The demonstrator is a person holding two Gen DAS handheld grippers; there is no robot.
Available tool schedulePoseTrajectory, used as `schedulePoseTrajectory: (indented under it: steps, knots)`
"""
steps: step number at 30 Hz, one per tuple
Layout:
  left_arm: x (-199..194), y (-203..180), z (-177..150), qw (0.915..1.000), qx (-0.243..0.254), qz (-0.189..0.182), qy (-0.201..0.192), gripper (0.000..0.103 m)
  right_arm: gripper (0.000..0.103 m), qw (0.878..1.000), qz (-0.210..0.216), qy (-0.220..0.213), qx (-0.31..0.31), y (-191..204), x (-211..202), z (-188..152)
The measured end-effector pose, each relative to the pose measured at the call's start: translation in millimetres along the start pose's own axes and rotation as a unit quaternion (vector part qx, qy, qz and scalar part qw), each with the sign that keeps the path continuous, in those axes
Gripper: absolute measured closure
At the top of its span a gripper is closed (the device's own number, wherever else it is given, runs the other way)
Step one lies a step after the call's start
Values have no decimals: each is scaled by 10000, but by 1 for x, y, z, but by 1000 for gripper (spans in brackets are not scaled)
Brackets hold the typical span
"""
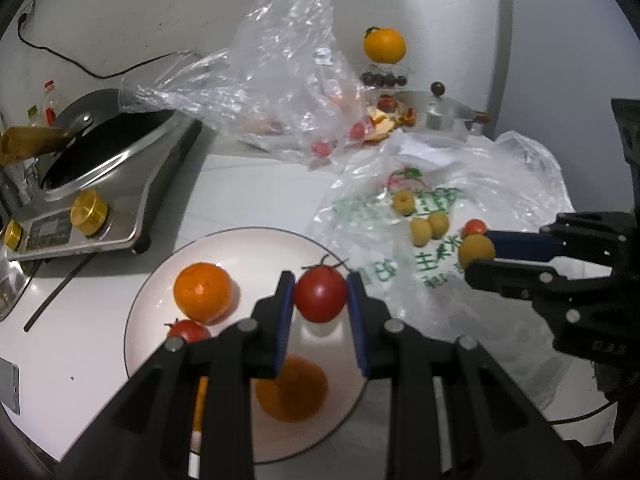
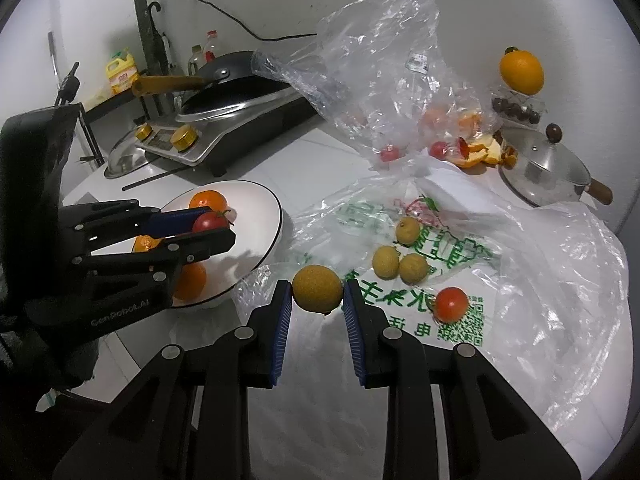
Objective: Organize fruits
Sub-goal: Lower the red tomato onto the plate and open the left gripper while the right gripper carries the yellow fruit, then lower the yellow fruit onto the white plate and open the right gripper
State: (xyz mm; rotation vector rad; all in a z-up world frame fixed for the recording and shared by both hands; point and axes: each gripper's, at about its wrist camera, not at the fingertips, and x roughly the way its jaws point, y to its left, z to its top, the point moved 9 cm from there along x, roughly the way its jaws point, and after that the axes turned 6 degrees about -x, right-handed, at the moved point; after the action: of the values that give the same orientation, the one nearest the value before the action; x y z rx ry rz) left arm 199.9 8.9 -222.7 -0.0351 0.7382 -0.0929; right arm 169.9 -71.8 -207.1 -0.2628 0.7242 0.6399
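Observation:
My left gripper [image 1: 320, 296] is shut on a red tomato [image 1: 321, 294] and holds it above the white plate [image 1: 244, 248]. On the plate lie an orange [image 1: 202, 293], a second tomato [image 1: 188, 330] and another orange [image 1: 292, 390] under my fingers. My right gripper [image 2: 317, 294] is shut on a round yellow fruit [image 2: 317, 288], held over the printed plastic bag [image 2: 440, 264]. Three small yellow fruits [image 2: 400, 258] and one tomato [image 2: 451, 304] lie on that bag. In the left wrist view the right gripper [image 1: 478, 256] shows at the right with its yellow fruit [image 1: 476, 249].
A crumpled clear bag [image 1: 272, 76] with small tomatoes stands behind the plate. An induction stove with a wok [image 1: 100, 168] is at the left. A steel pot with lid [image 2: 548, 168], orange peel [image 2: 478, 152] and an orange [image 2: 521, 72] on a stand are at the back right.

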Motion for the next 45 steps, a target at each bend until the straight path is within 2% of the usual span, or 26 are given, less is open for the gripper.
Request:
schedulePoseTrajectory:
  steps: [11,22,30,34,37,38,45]
  knots:
    - [28,17,10,9996,-91,199,153,76,74,9998,187,79,35,-8,26,7]
    - [57,32,11,9976,-117,481,475,76,74,9994,317,88,43,-18,44,15]
    - [60,36,13,9969,-128,559,532,74,74,9994,326,98,60,-19,50,17]
    - [55,38,15,9972,-183,547,471,66,74,9995,294,85,65,-19,49,18]
    - [47,36,16,9980,-215,472,360,51,74,9997,252,68,30,-16,46,20]
    - [43,35,17,9983,-228,445,301,49,74,9997,239,64,16,-14,46,21]
    - [15,36,21,9990,-178,403,5,49,74,9998,192,0,-90,0,37,26]
